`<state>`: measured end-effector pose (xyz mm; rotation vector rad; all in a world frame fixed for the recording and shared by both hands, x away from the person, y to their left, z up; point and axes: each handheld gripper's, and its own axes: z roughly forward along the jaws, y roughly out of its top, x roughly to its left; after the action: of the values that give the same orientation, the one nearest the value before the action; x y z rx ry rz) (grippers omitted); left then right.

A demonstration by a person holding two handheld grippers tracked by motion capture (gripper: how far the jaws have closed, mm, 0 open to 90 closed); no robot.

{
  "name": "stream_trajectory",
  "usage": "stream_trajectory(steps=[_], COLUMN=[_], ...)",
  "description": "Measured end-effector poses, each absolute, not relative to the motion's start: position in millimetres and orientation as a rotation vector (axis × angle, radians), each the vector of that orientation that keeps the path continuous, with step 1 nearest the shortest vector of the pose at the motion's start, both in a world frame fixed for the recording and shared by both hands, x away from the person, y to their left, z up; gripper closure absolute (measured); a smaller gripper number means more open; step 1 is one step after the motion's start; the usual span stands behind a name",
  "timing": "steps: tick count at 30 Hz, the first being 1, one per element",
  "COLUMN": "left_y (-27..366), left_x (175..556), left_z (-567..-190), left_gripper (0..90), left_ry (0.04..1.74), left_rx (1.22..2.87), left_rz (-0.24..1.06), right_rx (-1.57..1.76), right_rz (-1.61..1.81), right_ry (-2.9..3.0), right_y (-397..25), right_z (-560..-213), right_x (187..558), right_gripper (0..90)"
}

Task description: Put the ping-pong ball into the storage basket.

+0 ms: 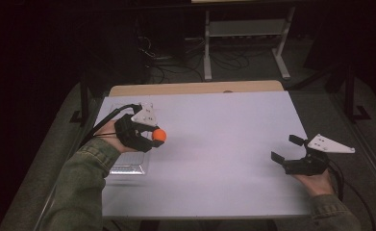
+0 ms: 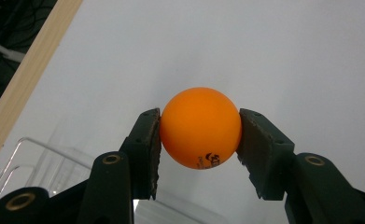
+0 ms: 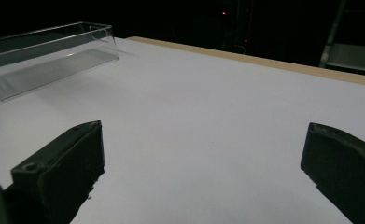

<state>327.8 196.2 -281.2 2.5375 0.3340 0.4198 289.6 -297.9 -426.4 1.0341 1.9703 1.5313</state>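
Gripping an orange ball (image 2: pixel 200 127), the left tongs (image 1: pixel 153 136) show faint print; right tongs (image 1: pixel 285 148) gape.

The left black two-jaw gripper (image 1: pixel 153 135) is held at the left side, its jaws pressed on both sides of a small orange ball (image 1: pixel 159 135), with the olive-green sleeve (image 1: pixel 82 183) reaching in from below. The right black two-jaw gripper (image 1: pixel 285 148) rests low at the right side, jaws spread wide apart with nothing between them.

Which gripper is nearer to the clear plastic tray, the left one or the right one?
Left. The left gripper is right at the clear plastic tray at the table's left side, holding an orange ball. The right gripper is open, far across the table near its right edge.
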Motion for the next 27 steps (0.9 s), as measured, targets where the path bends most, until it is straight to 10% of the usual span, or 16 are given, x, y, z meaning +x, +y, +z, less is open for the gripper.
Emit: stream_trajectory(steps=[27], left_y=[229], left_x=[331], left_z=[-278], left_gripper=[50.6], left_ry=[0.418], left_rx=[2.595], left_rz=[0.443], right_rx=[1.034], right_rz=[1.523], right_ry=[1.975], right_y=[-298], right_z=[-427], right_x=[290], right_gripper=[0.0])
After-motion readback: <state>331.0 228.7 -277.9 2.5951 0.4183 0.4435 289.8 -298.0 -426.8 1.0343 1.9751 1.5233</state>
